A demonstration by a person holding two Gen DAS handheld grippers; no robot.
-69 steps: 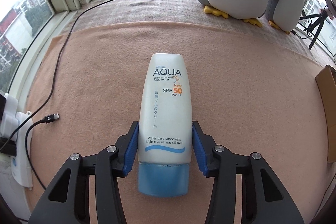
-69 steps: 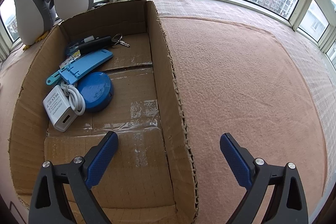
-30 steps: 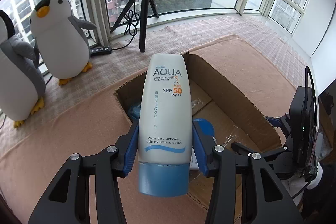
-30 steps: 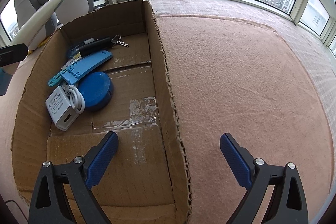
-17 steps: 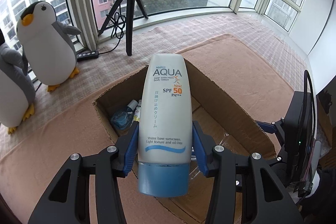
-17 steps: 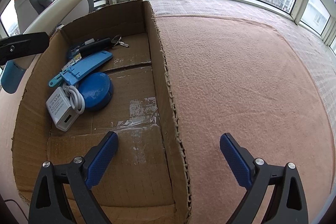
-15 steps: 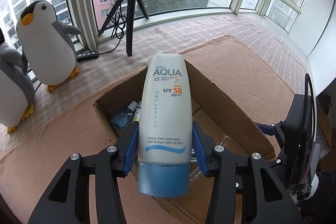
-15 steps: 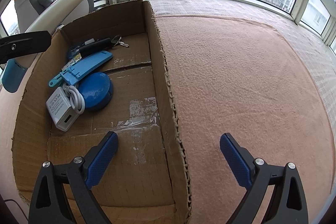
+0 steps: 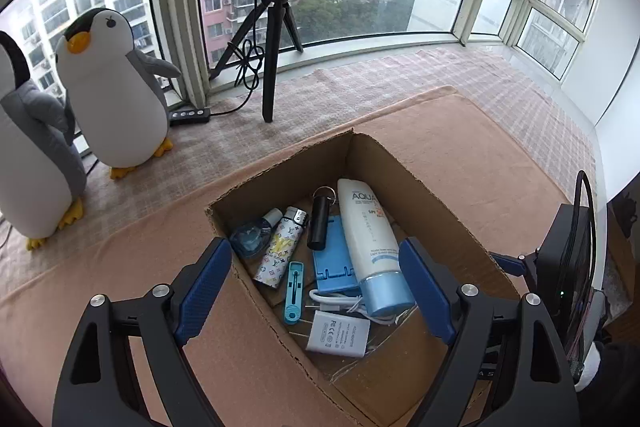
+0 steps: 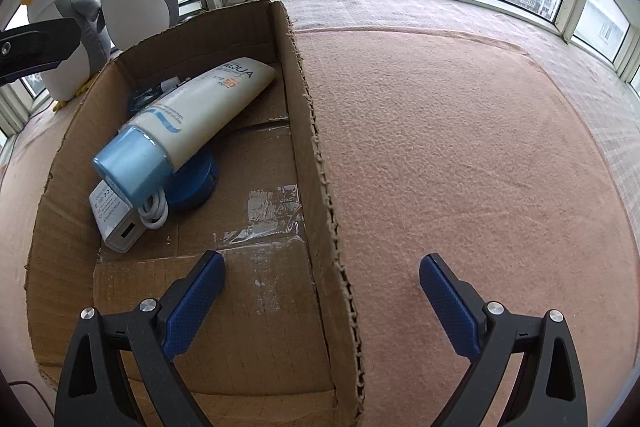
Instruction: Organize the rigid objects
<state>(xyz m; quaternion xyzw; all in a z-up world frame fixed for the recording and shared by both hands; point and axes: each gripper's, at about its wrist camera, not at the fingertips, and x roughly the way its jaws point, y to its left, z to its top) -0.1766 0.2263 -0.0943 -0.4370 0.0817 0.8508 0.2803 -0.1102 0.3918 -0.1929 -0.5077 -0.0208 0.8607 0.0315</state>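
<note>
A white sunscreen tube (image 9: 368,243) with a blue cap lies inside the open cardboard box (image 9: 452,211), resting on other items; it also shows in the right wrist view (image 10: 192,115). My left gripper (image 9: 314,281) is open and empty, above the box's near left side. My right gripper (image 10: 322,291) is open and empty, straddling the box's right wall (image 10: 316,155). In the box also lie a white charger (image 9: 338,333), a blue stand (image 9: 332,259), a patterned lighter (image 9: 282,251) and a black key fob (image 9: 319,223).
Two plush penguins (image 9: 116,95) stand at the window to the left of the box. A black tripod (image 9: 272,39) with a ring light stands behind the box. A pink felt mat (image 10: 460,167) covers the surface to the right of the box.
My left gripper has opened and let go of the sunscreen tube, which now lies in the box. The right gripper has not moved.
</note>
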